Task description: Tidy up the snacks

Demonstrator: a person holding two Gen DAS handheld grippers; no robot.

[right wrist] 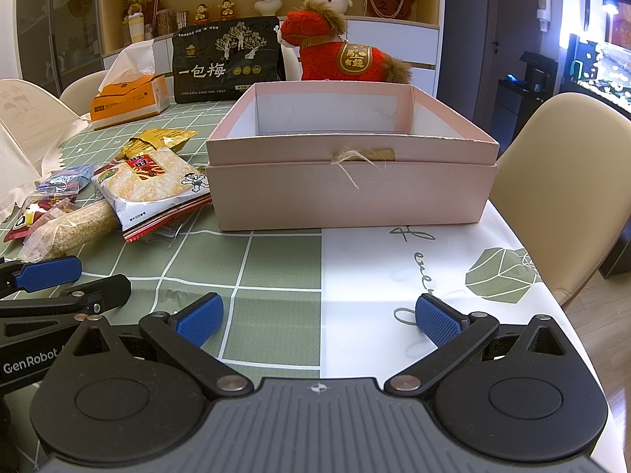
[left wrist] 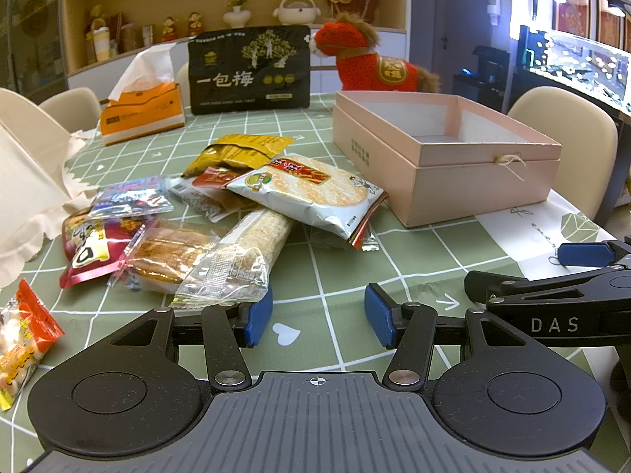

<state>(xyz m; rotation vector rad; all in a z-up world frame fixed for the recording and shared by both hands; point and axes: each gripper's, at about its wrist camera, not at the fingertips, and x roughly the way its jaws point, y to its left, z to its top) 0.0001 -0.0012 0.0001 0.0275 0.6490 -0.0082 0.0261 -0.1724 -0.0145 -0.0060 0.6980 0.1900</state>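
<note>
A pile of snack packets lies on the green checked tablecloth: a white rice-cracker bag (left wrist: 307,193) (right wrist: 146,185), a clear-wrapped cereal bar (left wrist: 244,252) (right wrist: 79,224), a wrapped cake (left wrist: 169,256), a yellow packet (left wrist: 240,149) (right wrist: 161,138) and a red packet (left wrist: 90,252). An open, empty pink box (left wrist: 445,153) (right wrist: 351,165) stands to the right of the pile. My left gripper (left wrist: 318,317) is open and empty, just in front of the cereal bar. My right gripper (right wrist: 319,319) is open and empty, in front of the box; it also shows in the left wrist view (left wrist: 583,256).
An orange tissue box (left wrist: 142,114), a big black plum bag (left wrist: 248,71) and a red plush horse (left wrist: 370,59) stand at the back of the table. A red-and-yellow candy bag (left wrist: 19,339) lies near the left. Cream chairs surround the table; one (right wrist: 560,181) stands at the right.
</note>
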